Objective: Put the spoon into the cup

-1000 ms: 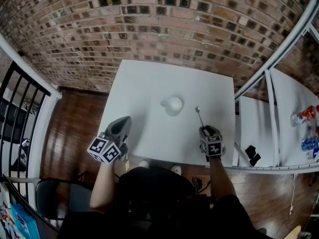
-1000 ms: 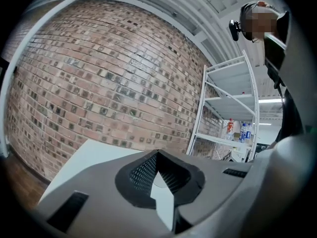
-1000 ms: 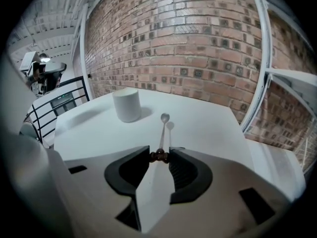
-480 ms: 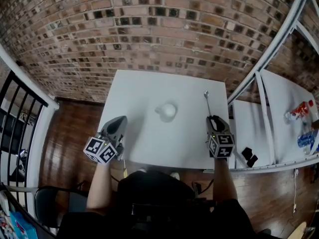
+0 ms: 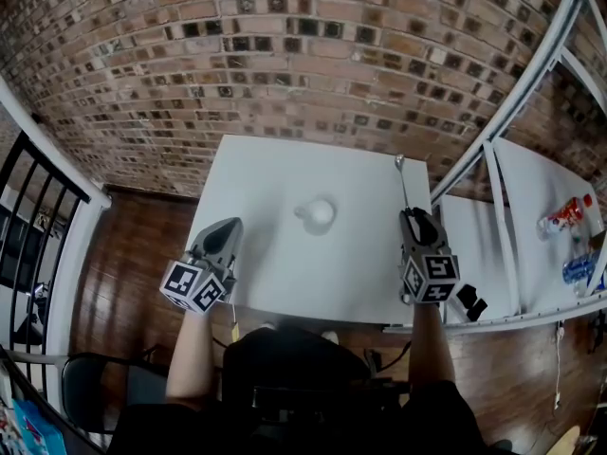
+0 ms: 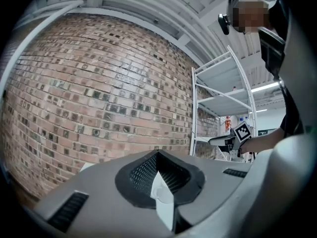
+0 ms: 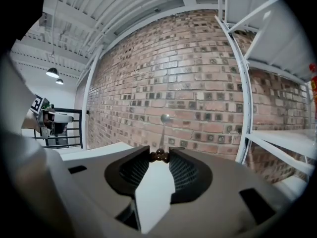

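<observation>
A small white cup [image 5: 316,212] stands near the middle of the white table [image 5: 275,173]. My right gripper [image 5: 413,214] is held above the table's right edge, shut on the brown handle end of a metal spoon [image 5: 403,180]. In the right gripper view the spoon [image 7: 163,130] sticks out forward and up from the jaws of the right gripper [image 7: 159,155], its bowl against the brick wall. My left gripper [image 5: 230,227] hovers over the table's near left corner, its jaws together and empty. In the left gripper view the left gripper [image 6: 158,153] points at the wall, and the right gripper [image 6: 225,141] shows far right.
A brick wall [image 5: 285,55] backs the table. A white metal shelf rack [image 5: 503,150] stands close on the right, with bottles [image 5: 567,218] and a black object [image 5: 471,298] on it. A black railing [image 5: 28,197] runs along the left. A chair [image 5: 104,377] stands on the wooden floor.
My right gripper has lifted the spoon well off the table and carried it toward the far right edge. The left gripper has risen a little.
</observation>
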Available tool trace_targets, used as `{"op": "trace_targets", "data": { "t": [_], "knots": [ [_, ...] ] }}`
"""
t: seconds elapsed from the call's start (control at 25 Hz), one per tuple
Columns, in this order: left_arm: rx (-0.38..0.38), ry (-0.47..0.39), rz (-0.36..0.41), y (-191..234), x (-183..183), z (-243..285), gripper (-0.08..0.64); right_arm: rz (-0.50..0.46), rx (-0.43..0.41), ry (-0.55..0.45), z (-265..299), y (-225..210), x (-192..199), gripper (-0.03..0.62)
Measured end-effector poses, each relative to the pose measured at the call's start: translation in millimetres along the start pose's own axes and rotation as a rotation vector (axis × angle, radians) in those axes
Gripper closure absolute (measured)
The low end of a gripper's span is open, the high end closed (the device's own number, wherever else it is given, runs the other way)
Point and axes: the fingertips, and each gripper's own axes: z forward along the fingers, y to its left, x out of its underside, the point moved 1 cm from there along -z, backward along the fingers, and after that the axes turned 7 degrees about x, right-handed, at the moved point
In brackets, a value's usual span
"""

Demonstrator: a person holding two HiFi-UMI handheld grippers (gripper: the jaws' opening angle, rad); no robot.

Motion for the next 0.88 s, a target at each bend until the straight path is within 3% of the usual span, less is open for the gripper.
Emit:
{"op": "trace_targets", "data": {
  "t": [0.6, 0.88],
  "knots": [
    [-0.014, -0.005, -0.028, 7, 6, -11, 0.557, -0.059, -0.106, 0.064, 10, 41, 9, 0.466],
    [-0.079, -0.019, -0.035, 19, 9, -28, 0.557, -0.103, -0.190, 0.104, 24, 73, 15, 0.466]
  ]
}}
